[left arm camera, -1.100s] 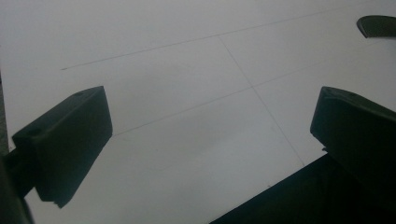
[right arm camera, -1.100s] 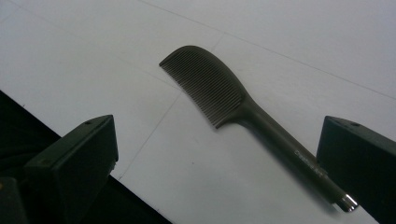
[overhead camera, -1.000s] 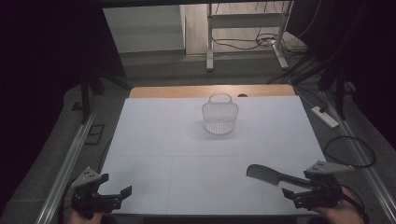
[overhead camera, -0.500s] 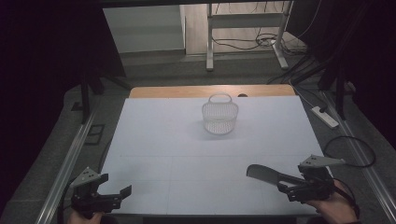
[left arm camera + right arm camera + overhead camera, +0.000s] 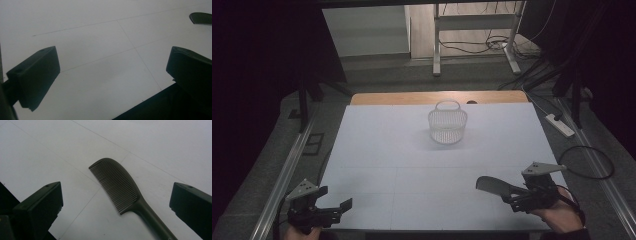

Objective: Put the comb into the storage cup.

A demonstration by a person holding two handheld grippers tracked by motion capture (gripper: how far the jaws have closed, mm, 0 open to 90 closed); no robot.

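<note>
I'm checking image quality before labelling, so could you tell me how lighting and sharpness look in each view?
High view: dim, dark surroundings, basket slightly soft. Left gripper view: murky; near fingers blurred. Right gripper view: comb teeth crisp, evenly lit, no glare.

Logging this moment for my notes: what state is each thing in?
Comb: flat on the table, not gripped.
Basket: upright, handle up, looks empty.
Left tool: open, holding nothing.
Right tool: open, jaws either side of the comb handle.
</note>
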